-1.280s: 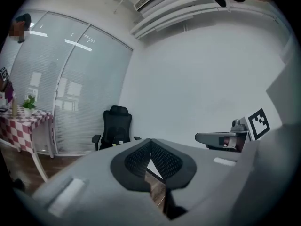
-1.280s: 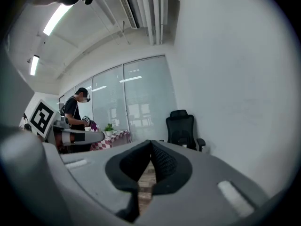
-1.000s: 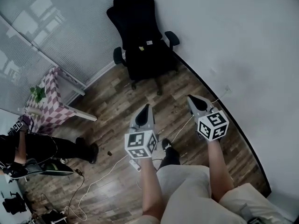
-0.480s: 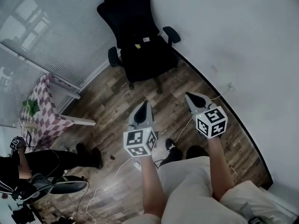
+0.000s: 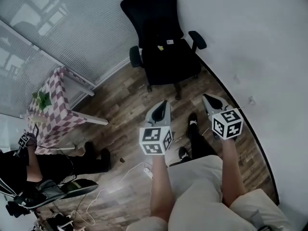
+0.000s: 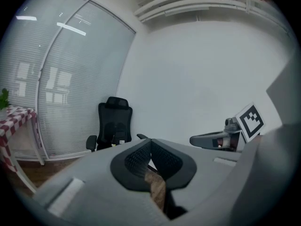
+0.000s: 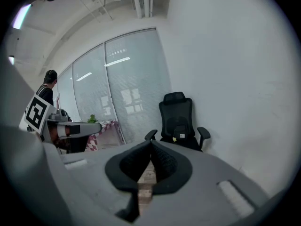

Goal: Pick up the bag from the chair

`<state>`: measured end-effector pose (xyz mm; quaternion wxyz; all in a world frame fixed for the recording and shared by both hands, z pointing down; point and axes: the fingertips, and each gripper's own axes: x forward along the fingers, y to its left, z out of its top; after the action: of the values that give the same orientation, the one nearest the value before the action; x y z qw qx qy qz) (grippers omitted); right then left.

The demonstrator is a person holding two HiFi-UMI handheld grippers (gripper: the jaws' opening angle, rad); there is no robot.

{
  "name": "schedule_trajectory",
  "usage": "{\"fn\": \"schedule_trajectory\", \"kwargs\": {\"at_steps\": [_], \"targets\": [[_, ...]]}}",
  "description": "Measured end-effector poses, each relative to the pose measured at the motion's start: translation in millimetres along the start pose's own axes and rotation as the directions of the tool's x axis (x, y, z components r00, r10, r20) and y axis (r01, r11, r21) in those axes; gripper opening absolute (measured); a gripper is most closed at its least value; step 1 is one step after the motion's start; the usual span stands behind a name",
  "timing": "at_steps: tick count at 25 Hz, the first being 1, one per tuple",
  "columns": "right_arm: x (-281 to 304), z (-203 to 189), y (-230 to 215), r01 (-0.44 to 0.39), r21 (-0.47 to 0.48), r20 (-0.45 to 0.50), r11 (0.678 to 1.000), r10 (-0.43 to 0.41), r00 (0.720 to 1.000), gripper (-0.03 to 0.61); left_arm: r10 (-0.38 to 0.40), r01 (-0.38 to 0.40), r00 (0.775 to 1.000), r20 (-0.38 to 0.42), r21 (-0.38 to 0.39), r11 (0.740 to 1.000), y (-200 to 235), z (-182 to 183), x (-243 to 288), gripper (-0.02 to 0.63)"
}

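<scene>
Where the chair (image 5: 163,57) stands by the wall (image 5: 260,42), a table (image 5: 53,110) sits apart.

In the head view the chair (image 5: 166,57) slides to the right and looms a little larger as I step toward it. My dark shoe (image 5: 192,121) now shows ahead, between the left gripper (image 5: 162,106) and the right gripper (image 5: 208,98), which both drift rightward.

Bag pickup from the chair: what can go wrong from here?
A white cable lies near the person's shoe: trip hazard.
The black bag barely stands out from the black chair, so a grab may catch the seat.
Left gripper and right gripper are both shut; open before reaching.
</scene>
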<state>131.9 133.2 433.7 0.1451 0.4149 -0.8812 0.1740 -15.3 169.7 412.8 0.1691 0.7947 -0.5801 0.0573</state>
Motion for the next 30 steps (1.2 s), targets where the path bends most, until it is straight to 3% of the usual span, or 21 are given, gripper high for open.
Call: {"fn": "schedule_trajectory", "kwargs": {"at_steps": [4,8,15,19,25,30], "targets": [[36,36,12,-0.04,-0.008,0.047,0.999,0.041,0.998,0.002,-0.014,0.016,0.999,-0.039,0.049,0.999,22,15,11,0.006],[62,61,17,-0.084,-0.04,0.048,0.996,0.086,0.995,0.002,0.012,-0.011,1.0,-0.02,0.057,0.998,41,36,22,0.006],[126,97,12,-0.151,0.003,0.061,0.988,0.151,0.987,0.002,0.054,-0.053,0.999,-0.009,0.068,0.996,86,65,54,0.006],[173,107,6,-0.179,-0.02,0.008,0.984,0.179,0.984,0.002,0.077,-0.077,0.997,0.006,0.045,0.996,115,81,80,0.006],[239,117,-25,-0.211,0.001,-0.046,0.977,0.211,0.976,0.002,0.114,-0.114,0.993,-0.037,0.001,0.993,161,81,132,0.006],[282,100,-76,-0.131,-0.1,-0.159,0.986,0.114,0.981,0.002,0.13,-0.133,0.986,-0.103,-0.02,0.991,186,62,179,0.006]]}}
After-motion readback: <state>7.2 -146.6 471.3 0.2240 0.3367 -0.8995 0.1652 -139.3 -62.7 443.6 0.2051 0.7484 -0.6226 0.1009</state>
